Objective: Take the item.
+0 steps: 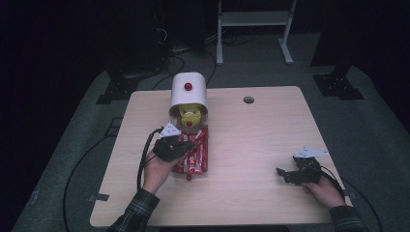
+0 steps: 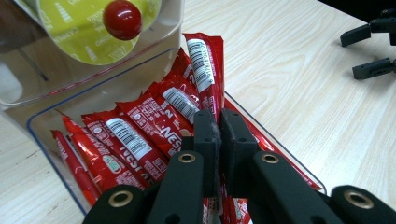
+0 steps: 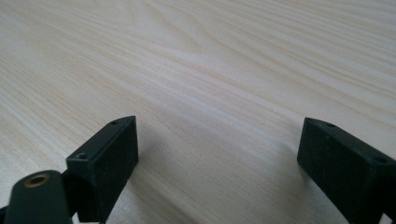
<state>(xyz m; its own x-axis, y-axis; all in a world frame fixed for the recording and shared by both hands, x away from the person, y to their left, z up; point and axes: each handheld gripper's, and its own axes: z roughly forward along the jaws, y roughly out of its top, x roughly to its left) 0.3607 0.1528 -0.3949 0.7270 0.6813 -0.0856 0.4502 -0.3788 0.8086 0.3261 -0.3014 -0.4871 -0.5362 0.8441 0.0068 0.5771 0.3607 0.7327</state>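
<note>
I have the left gripper [image 2: 219, 135] closed tight over the clear tray [image 2: 51, 140] of red sachets [image 2: 140, 135]. Its jaws meet on the upright sachet [image 2: 205, 70] at the tray's near side, and I judge that one pinched, though the contact itself is hidden behind the pads. The tray lies on the table [image 1: 261, 145] just in front of the white dispenser [image 1: 189, 92] with the red knob [image 1: 188, 87].

Handling, as I judge it: each sachet is light, soft and crinkly, with a slick foil skin. Grip the flat sealed end, not the filled middle, and lift straight so neighbours do not drag out.

The right gripper [image 3: 217, 154] rests wide open and empty, low over bare tabletop well apart from the tray.

The surface is pale wood laminate, smooth and level. The room beyond is dark, with a grey floor and a white frame [image 1: 254, 29] behind the table.
</note>
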